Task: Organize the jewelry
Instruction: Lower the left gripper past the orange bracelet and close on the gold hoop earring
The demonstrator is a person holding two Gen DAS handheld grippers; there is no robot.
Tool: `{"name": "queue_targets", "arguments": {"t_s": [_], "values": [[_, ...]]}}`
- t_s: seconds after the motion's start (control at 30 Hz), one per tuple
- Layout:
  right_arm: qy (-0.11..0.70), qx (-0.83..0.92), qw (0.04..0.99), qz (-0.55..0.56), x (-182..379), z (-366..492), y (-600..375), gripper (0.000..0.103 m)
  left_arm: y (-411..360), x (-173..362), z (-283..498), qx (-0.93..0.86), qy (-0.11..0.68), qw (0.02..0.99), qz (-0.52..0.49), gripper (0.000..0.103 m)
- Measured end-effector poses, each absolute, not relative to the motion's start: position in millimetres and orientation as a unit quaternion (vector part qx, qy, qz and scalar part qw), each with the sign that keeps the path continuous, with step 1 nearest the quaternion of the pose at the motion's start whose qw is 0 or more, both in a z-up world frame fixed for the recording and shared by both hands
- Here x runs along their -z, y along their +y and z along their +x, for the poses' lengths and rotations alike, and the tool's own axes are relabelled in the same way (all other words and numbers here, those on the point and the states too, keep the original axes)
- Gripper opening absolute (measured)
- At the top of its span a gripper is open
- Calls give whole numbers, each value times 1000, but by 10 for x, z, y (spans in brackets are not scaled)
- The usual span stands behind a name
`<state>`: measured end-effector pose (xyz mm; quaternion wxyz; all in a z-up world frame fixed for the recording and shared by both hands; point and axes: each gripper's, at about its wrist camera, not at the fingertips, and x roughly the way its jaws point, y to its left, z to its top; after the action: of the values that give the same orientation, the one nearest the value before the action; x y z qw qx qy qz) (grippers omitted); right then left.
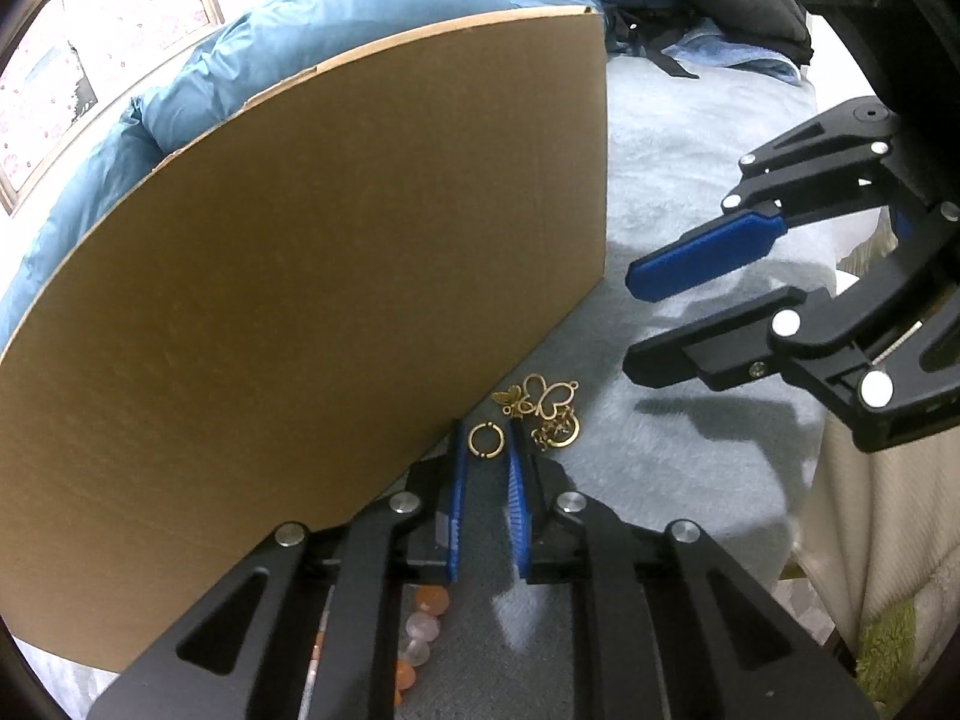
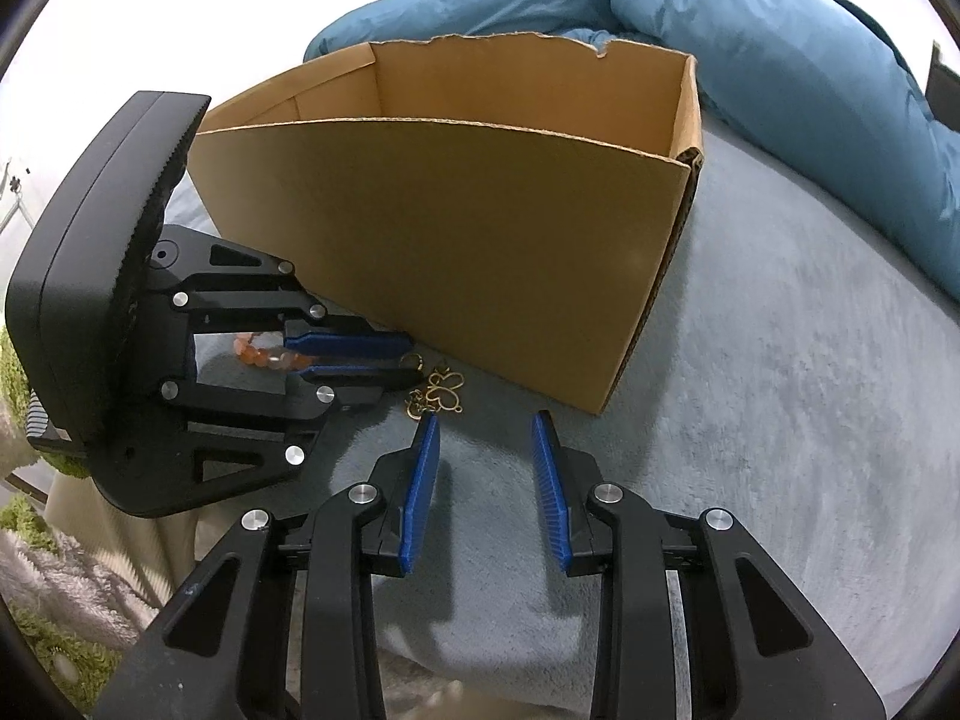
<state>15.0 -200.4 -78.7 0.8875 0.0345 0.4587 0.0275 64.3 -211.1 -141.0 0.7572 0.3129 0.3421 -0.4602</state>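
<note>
Two blue-padded grippers worked beside the open brown cardboard box: the left gripper had its jaws nearly together around the small gold ring, apparently to box it, while the right gripper hung spread and empty.

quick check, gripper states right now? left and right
Left gripper: jaws nearly shut around the small gold ring; pad contact can't be told.
Right gripper: open, empty, hovering over the grey blanket near the gold charms.

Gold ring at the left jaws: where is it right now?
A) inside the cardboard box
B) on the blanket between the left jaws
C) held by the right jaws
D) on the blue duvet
B: the gold ring lies on the grey blanket between the left gripper jaws, outside the cardboard box.
</note>
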Motion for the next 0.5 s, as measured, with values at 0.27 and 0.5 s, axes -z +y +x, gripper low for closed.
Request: {"name": "queue_targets", "arguments": {"t_s": [0.27,0.5], "values": [[459,-32,887,35,822,195,-2003,27,-2085,1388,650,464,346,755,308,11],[482,-33,875,42,954,389,-1978,18,-2014,1374,618,459,353,757,302,11]]}}
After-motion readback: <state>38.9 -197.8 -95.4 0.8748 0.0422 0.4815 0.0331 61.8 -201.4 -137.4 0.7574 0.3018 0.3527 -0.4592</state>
